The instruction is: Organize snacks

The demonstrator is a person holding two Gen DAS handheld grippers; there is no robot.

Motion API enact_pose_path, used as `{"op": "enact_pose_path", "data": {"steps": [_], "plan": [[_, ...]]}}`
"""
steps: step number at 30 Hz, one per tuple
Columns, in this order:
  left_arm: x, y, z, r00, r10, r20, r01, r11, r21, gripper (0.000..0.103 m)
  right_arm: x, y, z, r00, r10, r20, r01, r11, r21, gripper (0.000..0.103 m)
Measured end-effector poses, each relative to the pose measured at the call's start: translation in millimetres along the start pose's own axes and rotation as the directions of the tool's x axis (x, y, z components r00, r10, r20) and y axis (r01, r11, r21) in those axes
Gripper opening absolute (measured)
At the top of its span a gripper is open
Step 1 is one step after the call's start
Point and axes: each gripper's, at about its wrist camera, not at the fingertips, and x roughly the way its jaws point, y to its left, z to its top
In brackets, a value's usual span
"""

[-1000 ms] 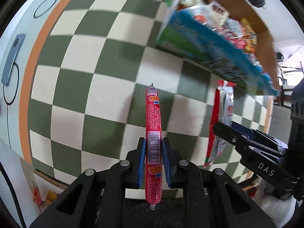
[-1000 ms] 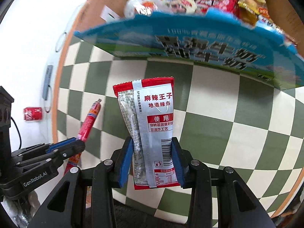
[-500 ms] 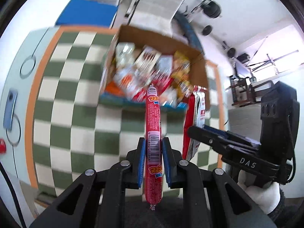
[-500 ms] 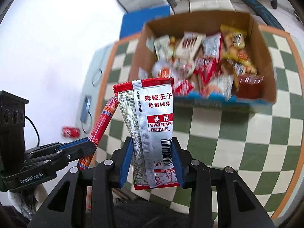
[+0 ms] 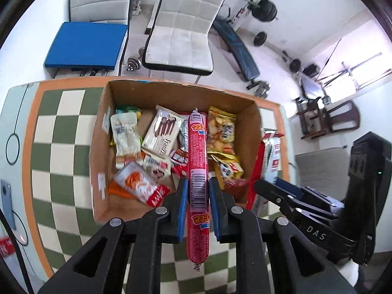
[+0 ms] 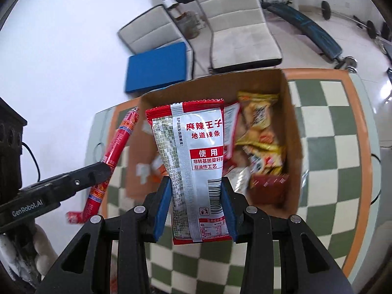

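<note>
Right, both grippers hang above the box (image 5: pixel 247 112) with a snack apiece. The left gripper (image 5: pixel 197 196) is clenched on a red sausage (image 5: pixel 197 152), blue pads pinching it below its middle, just at the barcode; the digits run 6 902890 and on. Yellow lettering sits on the wrapper near both ends, too small to read. The sausage stands lengthwise along the fingers, its top end over the heap in the box.

The right gripper (image 6: pixel 196 205) grips a red and silver packet (image 6: pixel 193 161) by its lower half, back side to the camera. White characters on red read 麻辣王子 and 地道辣条, then a red panel with 使用, and under it 非转基因菜籽油, 非油炸工艺. A barcode and a bin symbol show lower down.

From the left wrist view the right gripper's body shows "DAS"; from the right wrist view the left one reads "GenRobot.AI".

Below, the cardboard box sits on the desk (image 5: pixel 61 127), which wears a green and cream check cloth with an orange border. The box is full: a cream biscuit-stick pack (image 5: pixel 163 132) with script lettering I cannot read for sure, yellow cracker bags (image 5: pixel 221 129), a white pouch (image 5: pixel 123 132), and a white and orange pack (image 5: pixel 139 183). Beyond the desk, grey chairs (image 5: pixel 183 31), a blue cushion (image 5: pixel 85 44) and a weight bench (image 5: pixel 237 49).
</note>
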Motion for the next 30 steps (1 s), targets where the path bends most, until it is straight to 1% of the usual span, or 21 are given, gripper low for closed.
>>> {"op": "enact_pose_path", "data": {"steps": [2,5,8,9,10,12,13,14,15,16,17,18,19,20,22,24,28,30], "plan": [[15,1,9,1.000,0.022,-0.006,-0.022,1.000,0.008,0.015,15,-11,12,0.999,-0.042,-0.015,0.043,0.999,0.012,0.042],[38,1,18,0.997,0.067,-0.024,-0.066,0.997,0.026,0.015,37,-23,26,0.996,-0.079,-0.035,0.080,0.996,0.030,0.044],[58,2,24,0.989,0.145,-0.033,-0.145,0.989,0.023,0.016,55,-30,34,0.993,-0.101,-0.057,0.103,0.994,0.034,0.045],[62,3,25,0.987,0.159,-0.037,-0.158,0.987,0.019,0.016,60,-31,35,0.992,-0.110,-0.066,0.112,0.993,0.029,0.045],[67,3,26,0.985,0.165,-0.043,-0.165,0.986,0.016,0.016,66,-32,36,0.990,-0.121,-0.077,0.123,0.992,0.023,0.048],[74,3,28,0.980,0.189,-0.059,-0.189,0.982,0.019,0.017,74,-35,37,0.987,-0.133,-0.090,0.136,0.990,0.024,0.055],[75,2,28,0.979,0.193,-0.057,-0.192,0.981,0.022,0.019,77,-37,37,0.986,-0.136,-0.095,0.139,0.990,0.029,0.068],[76,1,27,0.977,0.206,-0.049,-0.205,0.978,0.027,0.023,80,-38,37,0.986,-0.132,-0.104,0.136,0.990,0.035,0.081],[77,1,27,0.974,0.220,-0.047,-0.219,0.975,0.028,0.032,82,-40,37,0.984,-0.136,-0.113,0.141,0.989,0.038,0.084],[78,1,26,0.973,0.226,-0.045,-0.225,0.974,0.033,0.036,83,-41,36,0.983,-0.146,-0.113,0.151,0.988,0.039,0.085],[79,1,25,0.972,0.230,-0.042,-0.228,0.973,0.036,0.047,83,-43,35,0.981,-0.160,-0.109,0.165,0.985,0.042,0.085],[80,1,24,0.969,0.242,-0.045,-0.240,0.970,0.038,0.068,82,-44,34,0.980,-0.168,-0.104,0.173,0.984,0.043,0.085],[80,1,23,0.968,0.245,-0.049,-0.243,0.969,0.038,0.083,83,-47,33,0.980,-0.169,-0.103,0.174,0.984,0.047,0.086],[79,2,23,0.969,0.245,-0.042,-0.243,0.969,0.036,0.085,82,-49,32,0.982,-0.162,-0.100,0.168,0.984,0.055,0.088],[77,2,21,0.963,0.268,-0.033,-0.266,0.963,0.037,0.085,80,-52,29,0.983,-0.159,-0.090,0.165,0.984,0.067,0.091],[75,3,20,0.962,0.272,-0.022,-0.272,0.962,0.030,0.085,80,-55,27,0.978,-0.190,-0.087,0.196,0.979,0.060,0.092],[73,7,18,0.964,0.265,-0.029,-0.265,0.964,0.006,0.086,81,-56,21,0.966,-0.244,-0.086,0.247,0.968,0.037,0.094],[71,9,16,0.964,0.265,-0.024,-0.265,0.964,-0.001,0.086,81,-56,17,0.966,-0.242,-0.092,0.246,0.969,0.036,0.095]]}}
